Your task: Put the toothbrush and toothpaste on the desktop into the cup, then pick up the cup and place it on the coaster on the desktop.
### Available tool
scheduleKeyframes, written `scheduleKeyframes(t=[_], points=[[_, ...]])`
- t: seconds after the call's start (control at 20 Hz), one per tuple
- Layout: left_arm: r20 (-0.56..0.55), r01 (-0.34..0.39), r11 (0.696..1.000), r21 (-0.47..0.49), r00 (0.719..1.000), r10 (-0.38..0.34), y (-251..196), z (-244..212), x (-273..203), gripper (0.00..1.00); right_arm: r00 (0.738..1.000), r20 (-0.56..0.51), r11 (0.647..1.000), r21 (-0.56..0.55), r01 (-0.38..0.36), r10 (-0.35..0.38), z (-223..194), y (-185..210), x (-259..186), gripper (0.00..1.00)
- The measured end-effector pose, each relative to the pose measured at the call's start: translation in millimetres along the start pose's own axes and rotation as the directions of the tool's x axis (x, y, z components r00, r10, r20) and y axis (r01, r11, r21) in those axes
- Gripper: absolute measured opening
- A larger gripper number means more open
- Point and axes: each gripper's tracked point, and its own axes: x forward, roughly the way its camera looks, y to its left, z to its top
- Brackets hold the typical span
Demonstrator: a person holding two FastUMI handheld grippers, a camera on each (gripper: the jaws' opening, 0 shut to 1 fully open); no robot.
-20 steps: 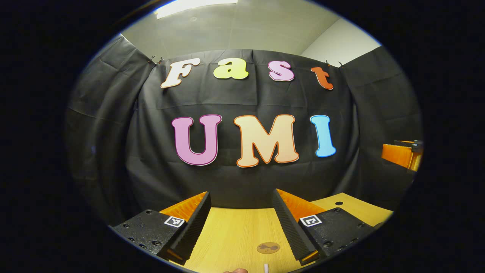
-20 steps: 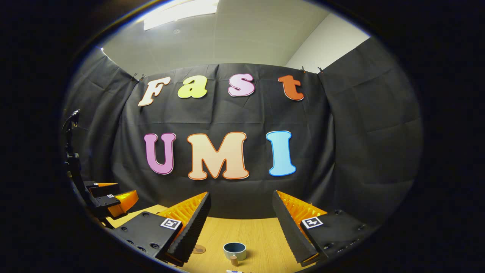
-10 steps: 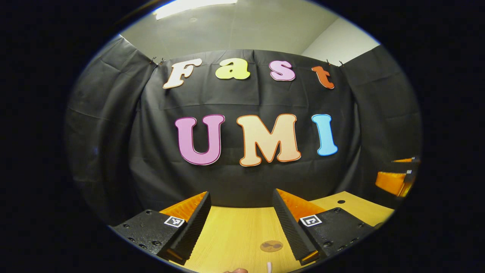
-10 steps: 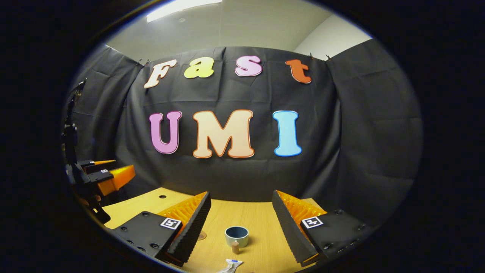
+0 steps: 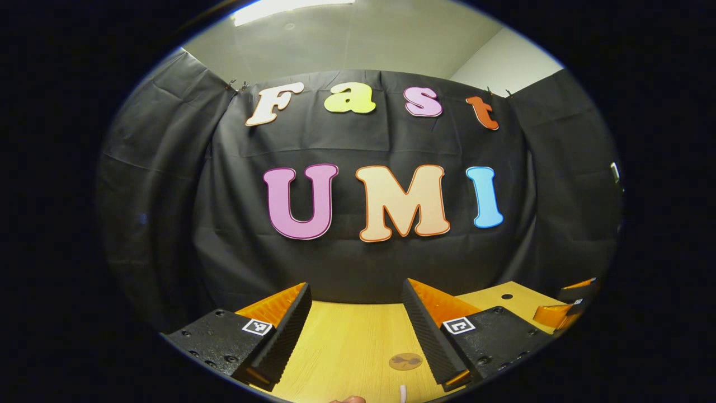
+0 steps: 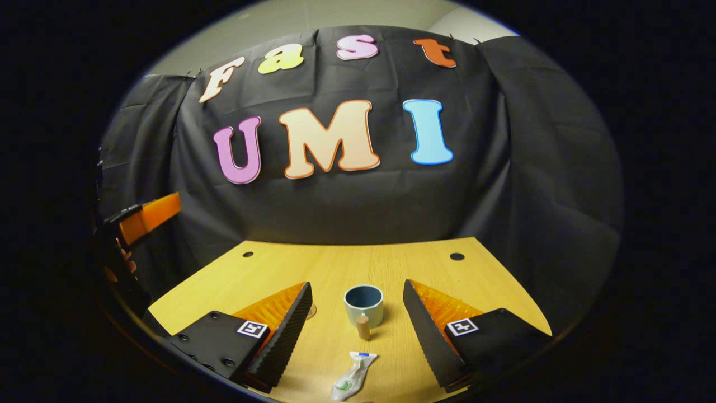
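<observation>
In the right gripper view a blue-grey cup stands upright on the wooden desktop, with a small brown stub touching its near side. A crumpled white toothpaste tube lies nearer to me, in line with the cup. My right gripper is open above them, its fingers to either side of the cup. The coaster peeks out behind its left finger. In the left gripper view the round brown coaster lies between the fingers of my open left gripper. A thin white end, perhaps the toothbrush, shows at the bottom edge.
Black cloth walls close off the far side of the desktop, which has two cable holes near its back edge. The left gripper hangs at the far left of the right gripper view; the right gripper sits low at the right of the left gripper view.
The right gripper has tilted down, bringing much more of the desktop, the cup and the toothpaste into view. It has dropped in the left gripper view. The left gripper barely moved.
</observation>
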Motion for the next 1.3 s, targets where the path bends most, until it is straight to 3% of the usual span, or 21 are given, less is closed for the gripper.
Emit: scheduleKeyframes(t=[0.25, 0.65, 0.75, 1.0, 1.3], points=[[0.002, 0.007, 1.0, 0.023, 1.0, -0.007, 3.0, -1.9, 2.1, 0.94, 0.989, -0.147, 1.0, -0.007, -0.005, 0.004, -60.4, -3.5, 15.4, 1.0], [-0.019, 0.01, 0.999, 0.042, 1.0, -0.009, 4.1, -7.8, 8.5, 0.96, 0.924, -0.383, 0.999, -0.037, -0.005, -0.01, -151.4, -8.3, 31.4, 1.0], [-0.029, 0.002, 0.999, 0.043, 1.0, 0.0, 7.2, -10.9, 8.3, 0.96, 0.903, -0.43, 0.999, -0.048, 0.001, -0.022, -168.3, -12.0, 35.2, 0.99], [-0.047, -0.01, 0.999, 0.052, 0.999, 0.013, 10.3, -17.0, 9.8, 0.97, 0.822, -0.568, 0.997, -0.07, 0.018, -0.054, -218.6, -20.2, 38.7, 1.0], [-0.07, -0.015, 0.998, 0.053, 0.997, 0.019, 13.7, -26.2, 8.6, 0.96, 0.768, -0.636, 0.997, -0.07, 0.04, -0.076, -243.2, -25.1, 47.8, 1.0]])
